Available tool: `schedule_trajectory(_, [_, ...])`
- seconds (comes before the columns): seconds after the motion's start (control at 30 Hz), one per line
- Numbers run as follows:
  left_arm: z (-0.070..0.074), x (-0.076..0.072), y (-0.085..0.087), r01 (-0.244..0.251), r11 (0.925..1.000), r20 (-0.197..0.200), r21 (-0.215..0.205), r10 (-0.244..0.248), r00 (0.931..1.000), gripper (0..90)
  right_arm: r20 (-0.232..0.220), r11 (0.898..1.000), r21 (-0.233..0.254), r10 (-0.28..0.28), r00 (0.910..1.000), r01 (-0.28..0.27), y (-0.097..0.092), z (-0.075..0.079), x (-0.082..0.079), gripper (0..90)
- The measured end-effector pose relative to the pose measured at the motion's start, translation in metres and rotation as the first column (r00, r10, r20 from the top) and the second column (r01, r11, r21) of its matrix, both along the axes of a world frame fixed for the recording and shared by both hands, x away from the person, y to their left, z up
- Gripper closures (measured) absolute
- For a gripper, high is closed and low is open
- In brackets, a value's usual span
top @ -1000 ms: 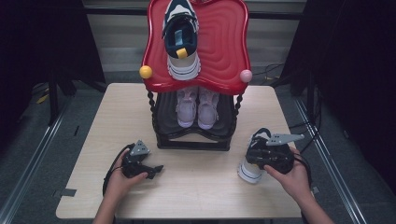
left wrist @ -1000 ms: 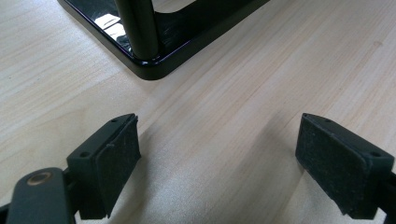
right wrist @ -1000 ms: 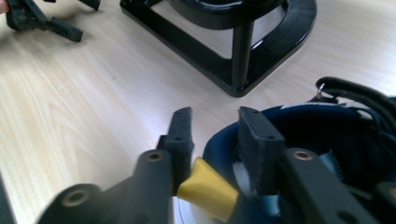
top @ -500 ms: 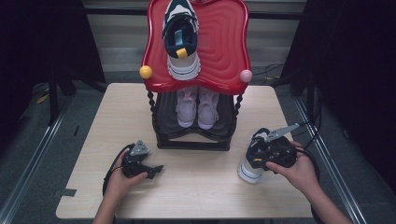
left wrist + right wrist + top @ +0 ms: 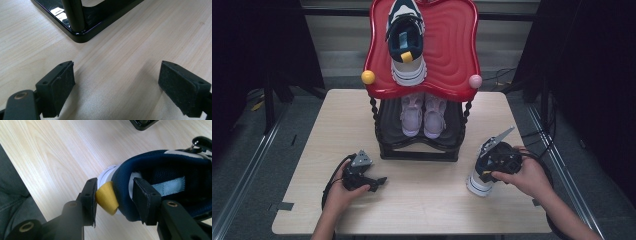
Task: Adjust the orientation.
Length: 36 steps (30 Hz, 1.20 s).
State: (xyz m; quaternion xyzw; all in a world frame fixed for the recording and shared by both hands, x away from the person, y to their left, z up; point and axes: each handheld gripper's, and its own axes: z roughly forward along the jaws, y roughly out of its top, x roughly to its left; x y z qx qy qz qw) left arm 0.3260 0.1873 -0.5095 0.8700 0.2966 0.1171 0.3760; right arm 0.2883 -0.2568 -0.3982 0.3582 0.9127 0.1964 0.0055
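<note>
Right gripper clamps the heel collar and yellow tab of the navy shoe, held near the table's right edge. Left gripper rests on the table, jaws wide, holding nothing

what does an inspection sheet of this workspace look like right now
surface: light wooden table, bare around the rack.
job's things: navy and white sneaker on the table at the right, heel collar with yellow pull tab between the jaws; its mate lies on the red top shelf of the shoe rack; a pink pair sits on the lower black shelf.
clutter: nothing seen.
grippers: left hand-held gripper open over bare table; right hand-held gripper shut on the sneaker's heel.
cables: black cable loops from the left hand-held gripper; more lie on the floor at right.
surroundings: grey floor, dark curtains either side.
</note>
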Motion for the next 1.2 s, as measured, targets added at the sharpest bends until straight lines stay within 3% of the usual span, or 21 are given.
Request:
schedule_trajectory(0.17, [0.0, 0.0, 0.0, 0.0, 1.0, 0.0, 0.0, 0.0, 1.0, 12.9, -0.03, 0.996, -0.074, 0.044, 0.9986, -0.046, 0.007, 0.001, 0.005, 55.8])
schedule_trajectory(0.27, [0.0, 0.0, 0.0, 0.001, 1.0, 0.0, 0.0, -0.001, 1.0, 12.9, -0.042, 0.989, -0.116, 0.092, 0.9948, -0.097, 0.01, 0.0, 0.008, 56.1])
schedule_trajectory(0.43, [0.0, 0.0, 0.0, 0.0, 1.0, 0.0, 0.001, 0.0, 1.0, 12.9, -0.096, 0.972, -0.172, 0.143, 0.9851, -0.158, 0.017, -0.002, 0.017, 56.1])
schedule_trajectory(0.47, [0.0, 0.0, 0.0, 0.001, 1.0, 0.0, 0.001, -0.001, 1.0, 12.9, -0.124, 0.974, -0.169, 0.133, 0.9834, -0.153, 0.02, -0.002, 0.017, 56.0])
schedule_trajectory(0.53, [0.0, 0.0, 0.0, 0.001, 1.0, 0.0, 0.001, -0.001, 1.0, 12.9, -0.124, 0.965, -0.193, 0.156, 0.9799, -0.178, 0.021, -0.004, 0.021, 56.1])
schedule_trajectory(0.63, [0.0, 0.0, 0.0, 0.001, 1.0, 0.0, 0.0, -0.001, 1.0, 12.8, -0.139, 0.964, -0.179, 0.171, 0.9755, -0.194, 0.024, -0.006, 0.024, 56.9])
schedule_trajectory(0.8, [0.0, 0.0, 0.0, -0.003, 1.0, 0.0, -0.005, 0.003, 1.0, 12.8, -0.182, 0.961, -0.199, 0.155, 0.971, -0.191, 0.029, -0.015, 0.026, 60.6])
schedule_trajectory(0.87, [0.0, 0.0, 0.0, 0.001, 1.0, 0.0, 0.001, -0.001, 1.0, 12.7, -0.198, 0.951, -0.211, 0.184, 0.9627, -0.225, 0.029, -0.021, 0.027, 63.0])
schedule_trajectory(0.9, [0.0, 0.0, 0.0, 0.001, 1.0, 0.0, 0.0, -0.001, 1.0, 12.7, -0.201, 0.955, -0.205, 0.172, 0.9643, -0.214, 0.031, -0.022, 0.026, 63.3])
schedule_trajectory(0.97, [0.0, 0.0, 0.0, 0.001, 1.0, 0.0, 0.0, -0.001, 1.0, 12.8, -0.205, 0.949, -0.216, 0.184, 0.9612, -0.228, 0.03, -0.024, 0.027, 64.5])
schedule_trajectory(1.1, [0.0, 0.0, 0.0, 0.001, 1.0, 0.0, 0.001, -0.001, 1.0, 12.7, -0.213, 0.954, -0.21, 0.171, 0.9621, -0.216, 0.031, -0.024, 0.026, 65.3])
schedule_trajectory(1.2, [0.0, 0.0, 0.0, 0.001, 1.0, 0.0, 0.001, -0.001, 1.0, 12.7, -0.205, 0.951, -0.212, 0.183, 0.9614, -0.226, 0.03, -0.027, 0.026, 65.7])
